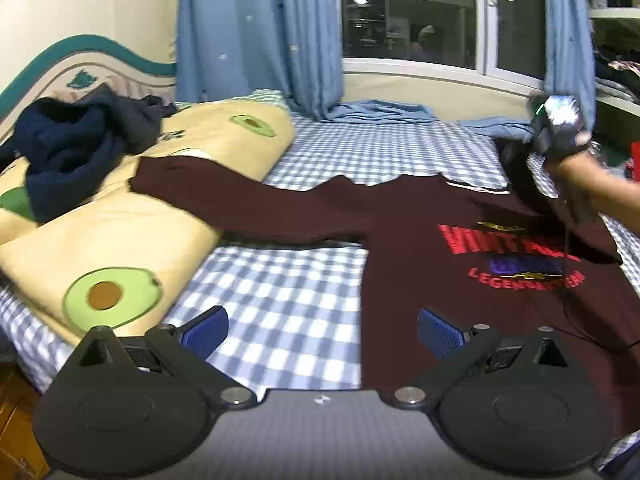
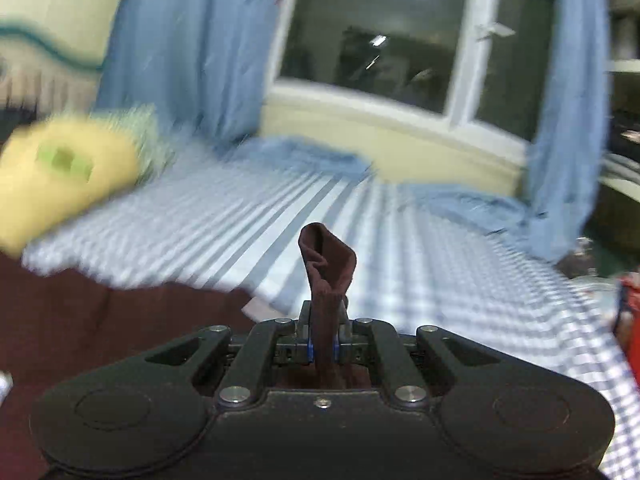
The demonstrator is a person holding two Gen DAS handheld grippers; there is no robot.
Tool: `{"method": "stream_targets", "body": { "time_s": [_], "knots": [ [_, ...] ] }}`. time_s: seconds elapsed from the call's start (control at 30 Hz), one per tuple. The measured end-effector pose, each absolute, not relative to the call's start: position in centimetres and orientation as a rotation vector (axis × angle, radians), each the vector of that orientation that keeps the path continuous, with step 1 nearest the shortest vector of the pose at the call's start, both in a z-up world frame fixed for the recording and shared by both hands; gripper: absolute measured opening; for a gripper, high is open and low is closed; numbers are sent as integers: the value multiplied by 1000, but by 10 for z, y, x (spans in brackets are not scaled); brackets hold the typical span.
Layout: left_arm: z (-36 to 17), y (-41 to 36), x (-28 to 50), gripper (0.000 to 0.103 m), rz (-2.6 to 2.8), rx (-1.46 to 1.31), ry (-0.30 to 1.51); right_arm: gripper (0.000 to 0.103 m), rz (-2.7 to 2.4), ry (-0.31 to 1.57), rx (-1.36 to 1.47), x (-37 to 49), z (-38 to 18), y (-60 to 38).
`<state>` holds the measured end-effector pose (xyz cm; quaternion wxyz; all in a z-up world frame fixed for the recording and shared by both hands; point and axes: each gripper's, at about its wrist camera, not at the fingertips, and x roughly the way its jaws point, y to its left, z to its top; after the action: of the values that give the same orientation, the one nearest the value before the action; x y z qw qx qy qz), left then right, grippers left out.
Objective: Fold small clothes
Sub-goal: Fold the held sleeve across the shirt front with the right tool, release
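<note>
Nearest in the left wrist view: left tool (image 1: 320,334), black matte arms with ribbed blue pads (image 1: 206,330), jaws spread wide with nothing between, hovering above the bed (image 1: 280,304). Under it, blue-and-white checked sheet, flat weave.

Just beyond and right: dark maroon shirt (image 1: 440,288), soft knit, lying front-up on the bed with a red and blue printed logo (image 1: 516,252); long axis running near to far, collar toward the far side, left sleeve stretched leftward onto a cream quilt (image 1: 120,240) printed with green avocados. On the quilt's far left, a crumpled navy garment (image 1: 72,148).

At right, a person's hand (image 1: 580,176) gripping the right tool (image 1: 528,168), blurred, a fold of the shirt's right side hanging from it.

Right wrist view only: right tool (image 2: 324,348) clamped tight on a pinched strip of maroon fabric (image 2: 326,264), ribbed and bunched, sticking up past the fingertips; everything behind smeared.

Farthest: blue curtains (image 1: 260,32), pooled at the bed's far edge, and a dark window (image 1: 408,20).
</note>
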<state>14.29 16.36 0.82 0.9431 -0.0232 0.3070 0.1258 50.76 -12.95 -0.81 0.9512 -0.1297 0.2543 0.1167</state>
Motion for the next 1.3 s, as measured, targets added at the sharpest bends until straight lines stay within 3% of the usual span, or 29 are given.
{"method": "stream_targets", "body": {
  "time_s": [0.23, 0.5, 0.63, 0.67, 0.73, 0.9, 0.97, 1.1, 1.3],
  "knots": [
    [4, 197, 129, 102, 320, -83, 636, 8, 260, 758, -377, 515, -101, -53],
    [6, 196, 142, 102, 279, -114, 601, 12, 289, 841, -417, 515, -122, -35],
    [11, 195, 149, 102, 226, -167, 563, 40, 317, 829, -492, 510, -124, -25],
    [12, 196, 150, 102, 205, -191, 551, 65, 309, 829, -521, 508, -123, -21],
    [14, 202, 150, 102, 191, -228, 531, 95, 272, 830, -565, 501, -117, -18],
    [9, 223, 158, 102, 202, -280, 541, 94, 438, 744, -409, 445, -54, -65],
    [1, 236, 164, 102, 202, -323, 553, 101, 460, 672, -347, 415, -22, -103],
    [-14, 260, 182, 102, 193, -399, 562, 102, 448, 539, -300, 350, 28, -175],
    [-23, 310, 229, 100, 292, -398, 414, 102, 400, 464, -239, 256, 73, -256]
  ]
}}
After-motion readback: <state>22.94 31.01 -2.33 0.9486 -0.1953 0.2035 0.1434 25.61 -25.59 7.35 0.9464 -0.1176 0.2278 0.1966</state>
